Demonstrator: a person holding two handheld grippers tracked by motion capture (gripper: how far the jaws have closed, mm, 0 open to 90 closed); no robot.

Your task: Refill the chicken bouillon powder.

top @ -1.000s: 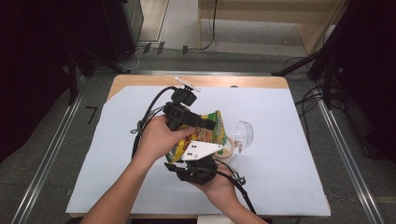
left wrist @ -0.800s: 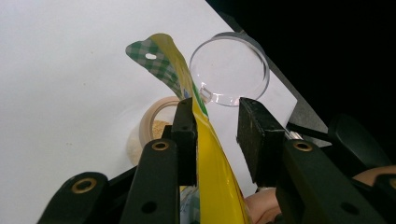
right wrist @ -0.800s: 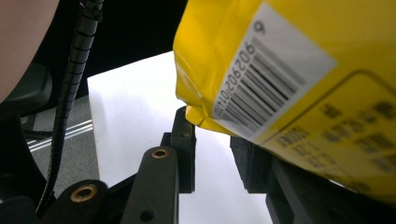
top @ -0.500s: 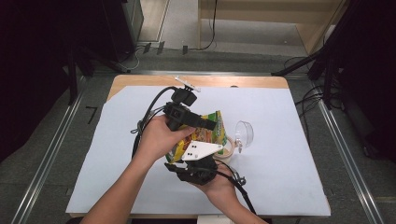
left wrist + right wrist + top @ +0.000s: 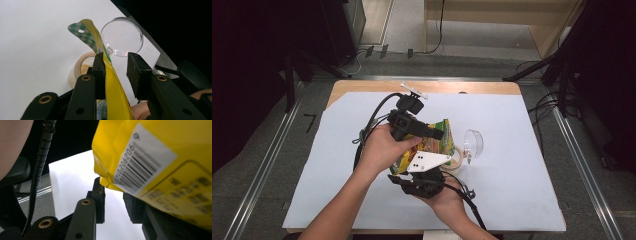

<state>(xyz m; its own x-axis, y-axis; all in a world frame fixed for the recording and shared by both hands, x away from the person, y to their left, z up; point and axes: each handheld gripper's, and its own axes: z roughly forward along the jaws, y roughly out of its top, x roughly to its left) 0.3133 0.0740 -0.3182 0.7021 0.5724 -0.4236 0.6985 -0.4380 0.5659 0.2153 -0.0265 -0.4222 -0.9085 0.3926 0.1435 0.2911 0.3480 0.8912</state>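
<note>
From above, your left gripper (image 5: 432,134) and right gripper (image 5: 424,175) meet at the yellow pouch (image 5: 439,140) mid-desk, beside the clear lid (image 5: 473,142).

Left gripper view: your jaws stand partly open, and the pouch (image 5: 111,82) touches just one pad.

Right gripper view: your jaws gape beneath the pouch (image 5: 160,157), gripping nothing.

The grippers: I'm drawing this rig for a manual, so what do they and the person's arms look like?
Both are black. The left gripper trails a black cable and carries a small white bar on top; the right gripper bears a pale three-cornered plate with dark dots and its own cable. The jaws are black bars with brass-ringed pivots and blocky black pads. The forearms are bare, without sleeves.
</note>
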